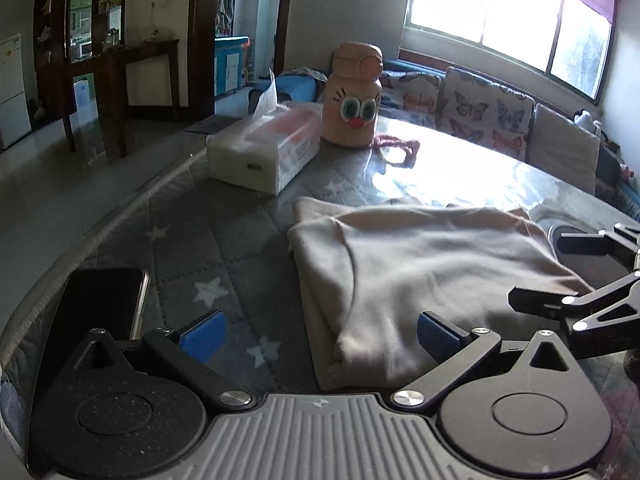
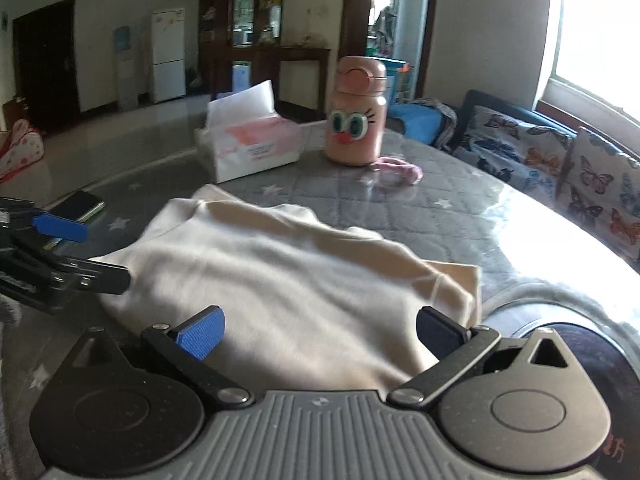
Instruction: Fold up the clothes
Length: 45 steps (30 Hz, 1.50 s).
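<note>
Cream knit fabric — a folded garment (image 1: 420, 276) — lies near the table's (image 1: 224, 248) front edge, on the star-quilted cover. Its near hem is cut off behind both gripper bodies, and glare washes out the far right of the tabletop.

The left gripper (image 1: 322, 334) stands wide open, holding nothing; one blue pad (image 1: 434, 334) sits over the cloth, contact unclear. The right gripper (image 2: 320, 332) is likewise wide open and empty, above the garment.

A tissue box (image 1: 266, 152), one sheet protruding, stands toward the far edge beside a pink bottle (image 1: 354, 100). A dark phone (image 1: 100, 300) lies at the left edge.
</note>
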### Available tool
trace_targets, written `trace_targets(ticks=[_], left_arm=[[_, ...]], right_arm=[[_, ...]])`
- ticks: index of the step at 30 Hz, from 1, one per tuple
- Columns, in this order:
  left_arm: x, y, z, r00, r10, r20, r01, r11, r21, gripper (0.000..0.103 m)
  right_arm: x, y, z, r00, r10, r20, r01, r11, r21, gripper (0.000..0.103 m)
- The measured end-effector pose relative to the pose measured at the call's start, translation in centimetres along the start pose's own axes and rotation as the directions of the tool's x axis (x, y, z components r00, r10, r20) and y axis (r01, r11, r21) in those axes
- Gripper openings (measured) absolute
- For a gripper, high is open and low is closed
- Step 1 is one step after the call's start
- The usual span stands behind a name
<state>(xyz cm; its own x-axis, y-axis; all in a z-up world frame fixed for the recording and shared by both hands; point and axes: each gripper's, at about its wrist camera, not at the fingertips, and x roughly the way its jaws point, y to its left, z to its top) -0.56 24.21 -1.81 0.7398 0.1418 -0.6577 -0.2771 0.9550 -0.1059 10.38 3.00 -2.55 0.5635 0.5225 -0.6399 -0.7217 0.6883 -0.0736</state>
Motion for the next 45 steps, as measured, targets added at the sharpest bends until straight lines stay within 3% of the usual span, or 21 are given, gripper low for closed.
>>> trace_targets(ticks=[4, 10, 14, 21, 27, 32, 45], left_arm=[[1.0, 0.3, -0.3, 0.999, 0.031, -0.032, -0.031, 0.999, -0.010, 0.103], [0.9, 0.6, -0.5, 0.999, 0.025, -0.035, -0.025, 1.000, -0.009, 0.103], [0.7, 0.5, 0.0, 1.000, 0.027, -0.015, -0.027, 1.000, -0.004, 0.103], [1.1, 0.7, -0.2, 0.999, 0.030, -0.036, -0.030, 0.999, -0.010, 0.103], [1.0, 0.6, 0.8, 1.000, 0.022, -0.008, -0.022, 1.000, -0.022, 0.103], [2.1, 0.3, 0.7, 0.999, 0.043, -0.032, -0.043, 0.999, -0.008, 0.103], [1.4, 0.1, 0.6, 0.999, 0.039, -0.034, -0.039, 0.999, 0.008, 0.103]], right_arm=[[0.9, -0.5, -0.8, 0.999, -0.016, -0.044, 0.016, 1.000, -0.003, 0.103], [0.0, -1.5, -1.0, 0.999, 0.006, -0.043, -0.005, 1.000, 0.024, 0.103], [-0.3, -2.8, -0.5, 0.999, -0.039, -0.015, 0.040, 0.998, 0.056, 0.103], [0.0, -4.3, -1.9, 0.996, -0.065, -0.062, 0.069, 0.995, 0.068, 0.103], [-0.5, -5.9, -0.8, 0.995, -0.101, -0.019, 0.102, 0.987, 0.124, 0.103], [0.5, -6.8, -1.8, 0.986, -0.150, -0.068, 0.158, 0.980, 0.121, 0.103], [-2.3, -8.3, -4.0, 0.988, -0.138, -0.067, 0.146, 0.981, 0.126, 0.103]])
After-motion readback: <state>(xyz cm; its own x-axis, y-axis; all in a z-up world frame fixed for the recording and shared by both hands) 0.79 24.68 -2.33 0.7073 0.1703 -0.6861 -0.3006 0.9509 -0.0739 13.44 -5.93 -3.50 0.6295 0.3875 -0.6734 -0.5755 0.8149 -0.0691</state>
